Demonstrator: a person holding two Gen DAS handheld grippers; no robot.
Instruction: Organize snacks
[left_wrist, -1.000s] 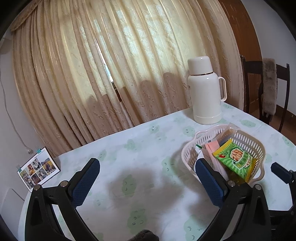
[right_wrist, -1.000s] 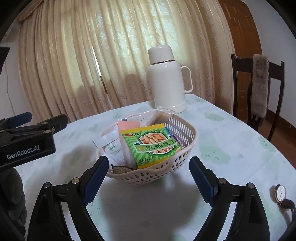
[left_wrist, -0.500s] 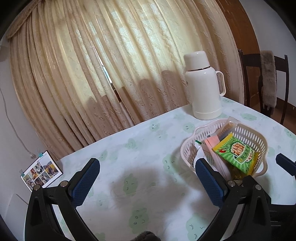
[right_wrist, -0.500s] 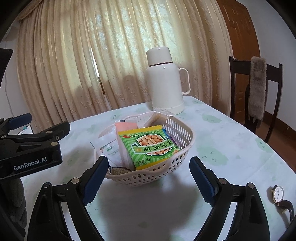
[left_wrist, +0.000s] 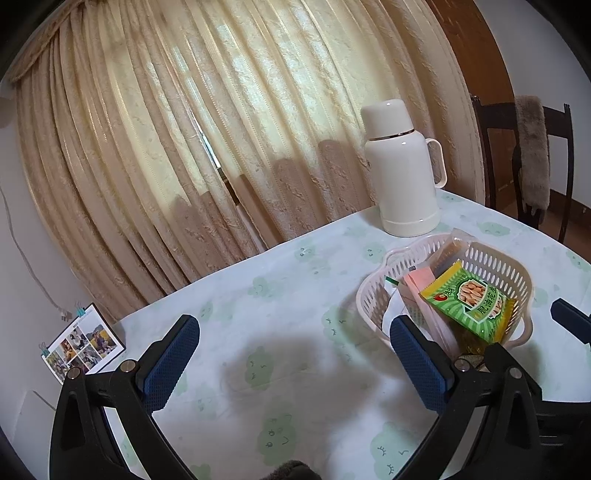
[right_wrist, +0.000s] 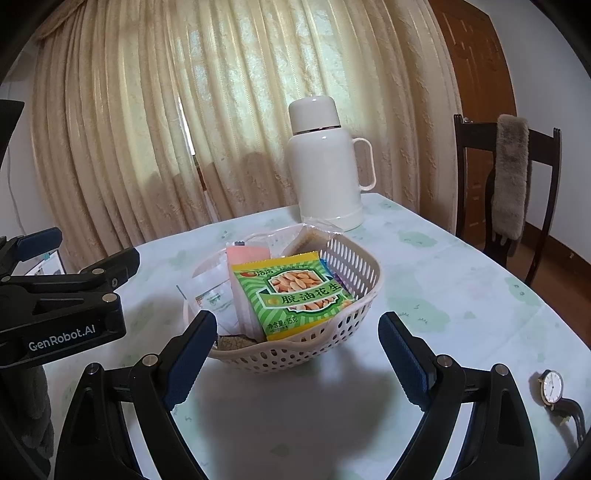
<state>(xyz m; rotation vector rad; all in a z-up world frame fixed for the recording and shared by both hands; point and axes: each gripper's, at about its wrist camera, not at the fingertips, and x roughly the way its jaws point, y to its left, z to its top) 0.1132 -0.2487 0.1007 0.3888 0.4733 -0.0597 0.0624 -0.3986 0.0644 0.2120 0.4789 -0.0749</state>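
A white perforated basket (right_wrist: 354, 266) (left_wrist: 491, 258) stands on the table, holding several snack packets. On top lies a green peanut packet (right_wrist: 295, 295) (left_wrist: 467, 299), with a pink packet (right_wrist: 245, 254) and a clear-wrapped one behind it. My right gripper (right_wrist: 297, 332) is open just in front of the basket, nothing between its fingers. My left gripper (left_wrist: 295, 350) is open over bare tablecloth to the left of the basket; its right finger (left_wrist: 417, 365) overlaps the basket's near side in view.
A white thermos jug (right_wrist: 327, 166) (left_wrist: 402, 170) stands behind the basket near the curtain. A wristwatch (right_wrist: 552, 387) lies at the table's right front. A dark chair (right_wrist: 509, 184) stands at the right. A photo card (left_wrist: 83, 343) stands at the far left.
The left wrist view has rolled slightly, shifting the basket and jug a little in it. Both grippers stay open and in place.
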